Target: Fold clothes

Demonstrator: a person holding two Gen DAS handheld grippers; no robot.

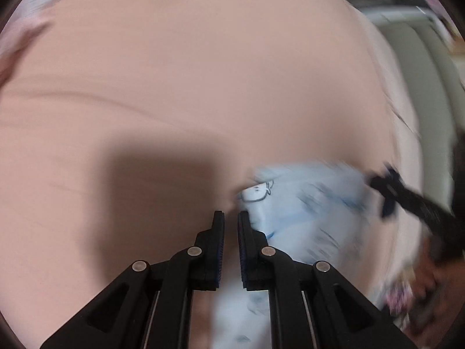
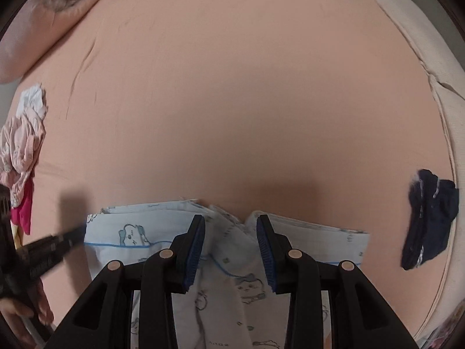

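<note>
Because the pale blue cotton garment printed with small cartoon animals (image 2: 162,229) lies spread flat on the peach-coloured bed sheet (image 2: 247,101), with one panel already turned over along its far edge, the fold is judged to be partly made. The right gripper (image 2: 231,232) is held low over the garment's middle, jaws spread wide, nothing between them; this placement is presumably chosen to reach the central overlap for the next crease. The left gripper (image 1: 231,224) is seen at the garment's left edge, jaws nearly together with a narrow gap; whether cloth is pinched there cannot be told, as the left wrist view is motion-blurred. In the right wrist view its black fingers touch the garment's left border.

A crumpled heap of pink and white clothes (image 2: 23,142) is kept apart at the left, and a folded navy garment (image 2: 430,221) at the right near the cream mattress edge (image 2: 447,110), probably as pending and finished items.
</note>
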